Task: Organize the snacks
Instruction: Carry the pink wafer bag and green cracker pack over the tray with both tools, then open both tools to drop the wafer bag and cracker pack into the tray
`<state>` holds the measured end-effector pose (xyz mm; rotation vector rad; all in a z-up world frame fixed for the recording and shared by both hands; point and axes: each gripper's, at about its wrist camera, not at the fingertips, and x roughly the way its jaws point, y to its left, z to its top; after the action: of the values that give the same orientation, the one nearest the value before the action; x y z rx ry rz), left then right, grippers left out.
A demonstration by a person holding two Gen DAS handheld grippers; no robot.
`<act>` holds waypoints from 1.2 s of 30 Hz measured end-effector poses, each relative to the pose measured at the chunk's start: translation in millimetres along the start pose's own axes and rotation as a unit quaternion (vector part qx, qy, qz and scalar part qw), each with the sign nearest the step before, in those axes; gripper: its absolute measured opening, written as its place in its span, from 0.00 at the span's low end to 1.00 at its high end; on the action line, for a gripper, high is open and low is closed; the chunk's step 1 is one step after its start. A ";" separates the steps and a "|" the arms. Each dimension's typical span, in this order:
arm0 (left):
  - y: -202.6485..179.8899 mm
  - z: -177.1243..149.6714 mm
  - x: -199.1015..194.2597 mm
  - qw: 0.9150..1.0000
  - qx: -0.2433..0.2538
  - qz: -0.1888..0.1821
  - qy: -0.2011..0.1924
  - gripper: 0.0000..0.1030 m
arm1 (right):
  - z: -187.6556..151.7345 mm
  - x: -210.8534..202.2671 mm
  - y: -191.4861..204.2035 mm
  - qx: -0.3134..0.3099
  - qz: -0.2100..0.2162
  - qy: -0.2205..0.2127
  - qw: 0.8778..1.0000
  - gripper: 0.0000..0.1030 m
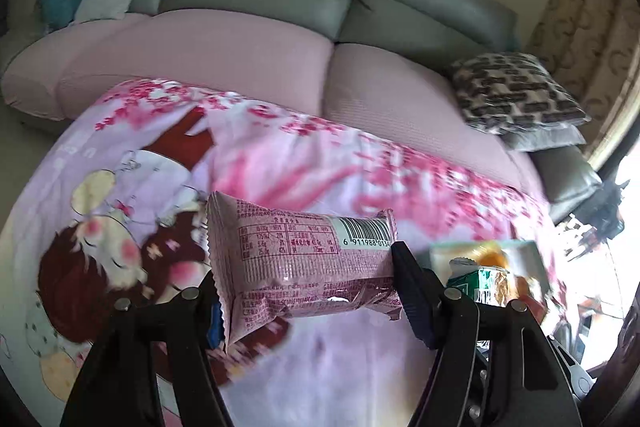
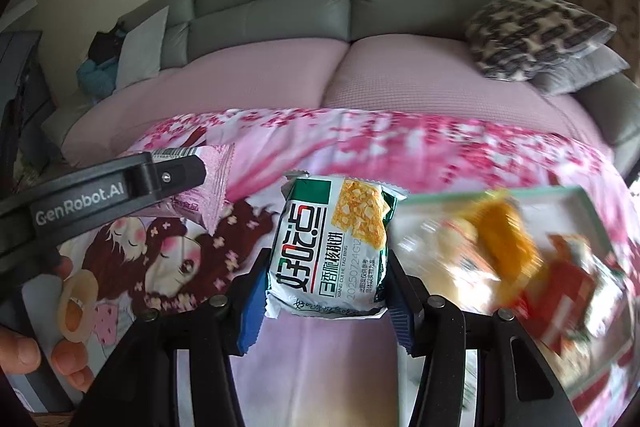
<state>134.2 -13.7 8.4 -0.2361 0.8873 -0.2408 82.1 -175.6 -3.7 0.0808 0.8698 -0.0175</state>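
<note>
Snacks are lifted above the pink cartoon-print cloth (image 1: 280,163) that serves as landmark. Over its left part, the left tool (image 1: 304,291) clamps a long pink plastic snack packet (image 1: 304,267) crosswise by its two ends. Over the cloth's middle, the right tool (image 2: 326,291) grips a white-and-green biscuit packet (image 2: 332,247) upright between its pads. On the cloth's right side lies a pale green-rimmed tray (image 2: 560,193), blurred, holding orange and red packets.
</note>
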 end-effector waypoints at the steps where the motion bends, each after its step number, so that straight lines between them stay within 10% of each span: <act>1: -8.4 -4.2 -3.5 1.000 0.009 -0.007 -0.001 0.69 | -4.4 -6.9 -7.6 0.008 -0.006 -0.003 1.000 0.54; 19: -152.7 -85.9 17.8 0.976 0.154 -0.129 0.081 0.69 | -67.4 -42.5 -155.2 0.121 -0.094 0.025 0.988 0.54; 36: -173.7 -92.2 32.7 0.975 0.152 -0.141 0.084 0.78 | -72.9 -24.8 -163.6 0.129 -0.082 0.042 0.987 0.56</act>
<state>62.6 -197.7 -19.5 -0.0552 0.9705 -0.6631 2.7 -333.4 -42.1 0.2532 0.9541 -0.2836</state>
